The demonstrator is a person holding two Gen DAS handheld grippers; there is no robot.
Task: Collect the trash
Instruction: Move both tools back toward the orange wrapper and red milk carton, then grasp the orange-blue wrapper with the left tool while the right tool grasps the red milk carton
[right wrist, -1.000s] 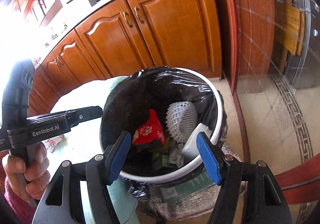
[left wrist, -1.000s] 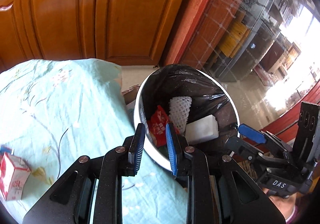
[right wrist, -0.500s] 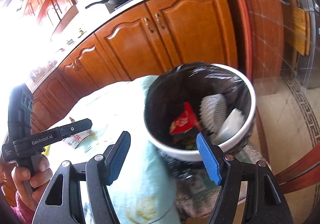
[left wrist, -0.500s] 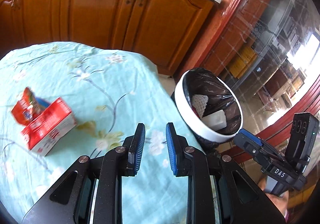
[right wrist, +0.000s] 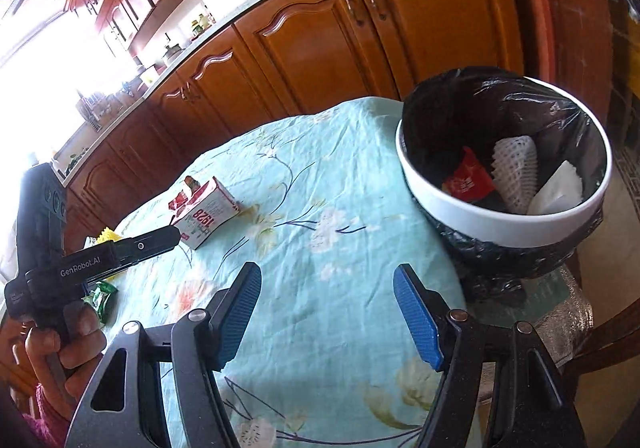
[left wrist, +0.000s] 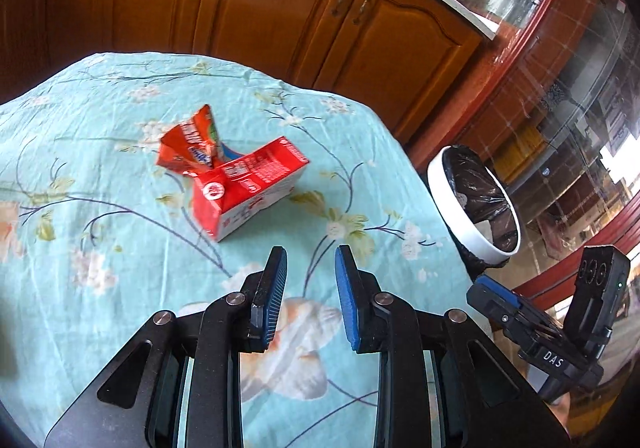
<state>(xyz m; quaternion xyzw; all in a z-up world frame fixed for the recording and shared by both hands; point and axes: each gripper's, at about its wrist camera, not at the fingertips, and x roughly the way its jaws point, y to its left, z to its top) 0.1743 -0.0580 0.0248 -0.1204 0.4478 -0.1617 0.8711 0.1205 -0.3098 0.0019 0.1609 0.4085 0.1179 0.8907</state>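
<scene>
Both grippers have swung away from the trash bin (left wrist: pixel 472 207), which a second ago sat right under their jaws, and now hang over the flowered counter (left wrist: pixel 120 248). The left gripper (left wrist: pixel 310 300) faces the red carton (left wrist: pixel 248 187) and crumpled red wrapper (left wrist: pixel 188 145), its empty jaws just opened slightly wider. From the right gripper (right wrist: pixel 326 316), the bin has slid off to the right
</scene>
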